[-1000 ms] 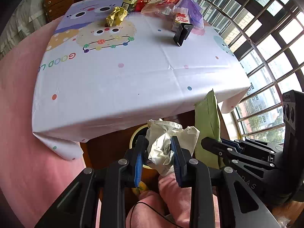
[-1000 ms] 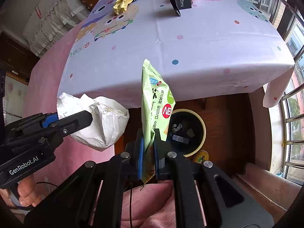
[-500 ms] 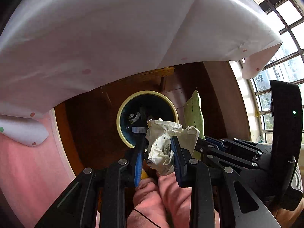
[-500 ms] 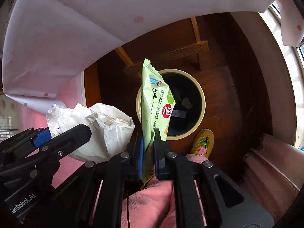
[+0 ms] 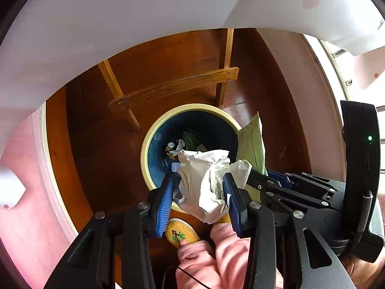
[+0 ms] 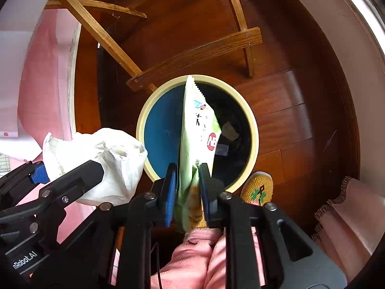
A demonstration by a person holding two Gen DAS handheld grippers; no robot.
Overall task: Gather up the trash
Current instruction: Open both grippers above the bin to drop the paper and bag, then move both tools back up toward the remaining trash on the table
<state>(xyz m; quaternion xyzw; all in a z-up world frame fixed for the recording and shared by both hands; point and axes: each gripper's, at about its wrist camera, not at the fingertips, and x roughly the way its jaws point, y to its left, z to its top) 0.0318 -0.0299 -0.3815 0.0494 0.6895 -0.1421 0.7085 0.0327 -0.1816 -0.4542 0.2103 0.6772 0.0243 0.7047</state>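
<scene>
Left wrist: my left gripper [image 5: 201, 192] pinches the crumpled white paper [image 5: 204, 178] between its blue pads, above the near rim of the bin [image 5: 154, 134].
Right wrist: my right gripper [image 6: 187, 187] clamps the green snack wrapper [image 6: 195, 139], upright over the bin's mouth.

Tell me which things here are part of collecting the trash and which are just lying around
Part of the job:
- crumpled white paper, shut in the left gripper
- green snack wrapper, shut in the right gripper
- trash bin, already holding scraps

Just there:
- yellow slipper beside the bin
- wooden table frame
- white tablecloth
</scene>
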